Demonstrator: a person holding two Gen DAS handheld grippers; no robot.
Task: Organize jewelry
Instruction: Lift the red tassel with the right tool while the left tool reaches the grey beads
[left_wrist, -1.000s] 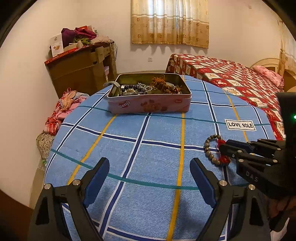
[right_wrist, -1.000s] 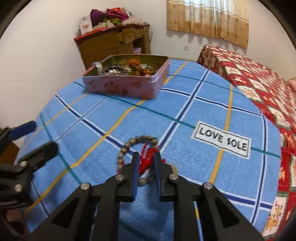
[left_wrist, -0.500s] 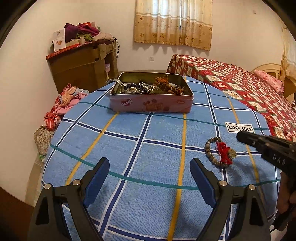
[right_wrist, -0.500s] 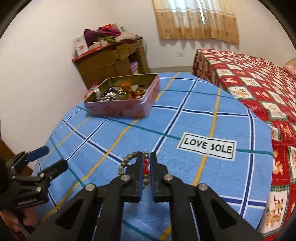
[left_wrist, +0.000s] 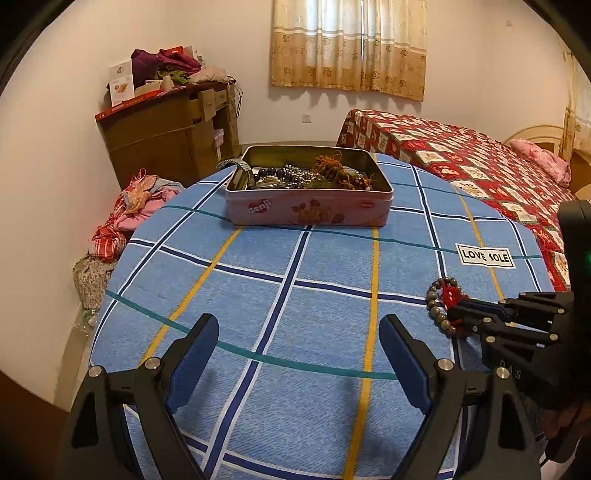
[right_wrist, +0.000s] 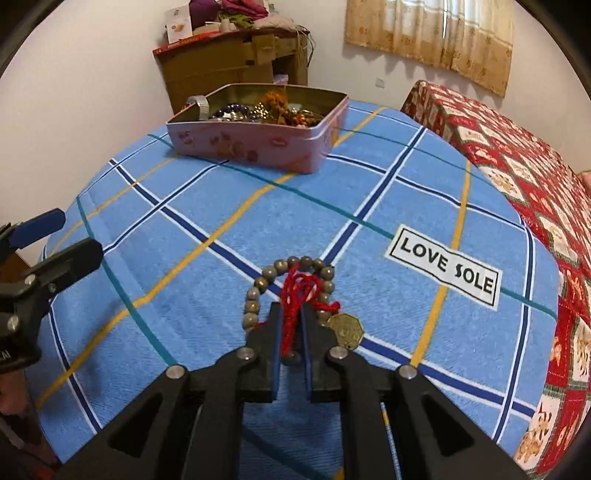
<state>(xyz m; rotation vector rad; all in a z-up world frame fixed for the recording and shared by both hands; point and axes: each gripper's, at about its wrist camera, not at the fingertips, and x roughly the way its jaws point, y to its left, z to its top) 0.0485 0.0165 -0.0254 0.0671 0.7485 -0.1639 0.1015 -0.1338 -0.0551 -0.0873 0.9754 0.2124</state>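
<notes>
**Right gripper clamped on a bead bracelet**

Left gripper (left_wrist: 297, 354): jaws wide apart, empty, hovering over the blue plaid tablecloth (right_wrist: 221, 206), likely in reserve. Right gripper (right_wrist: 291, 325): jaws have just eased slightly, yet pinch the red cord of the grey-brown bead bracelet (right_wrist: 290, 291) with brass pendant, lying near the cloth's front edge, probably bound for the pink rectangular tin (right_wrist: 258, 142) of jewelry.

The blue checked desk (left_wrist: 295, 314) is bare across its middle and near side, giving open passage. The pink tin (left_wrist: 308, 208) stands at the far edge, the sole tall obstacle. The beaded bracelet (right_wrist: 291, 288) lies low at the right, with the right claw (right_wrist: 291, 325) over it. The left claw (left_wrist: 295, 354) occupies the near edge.
</notes>
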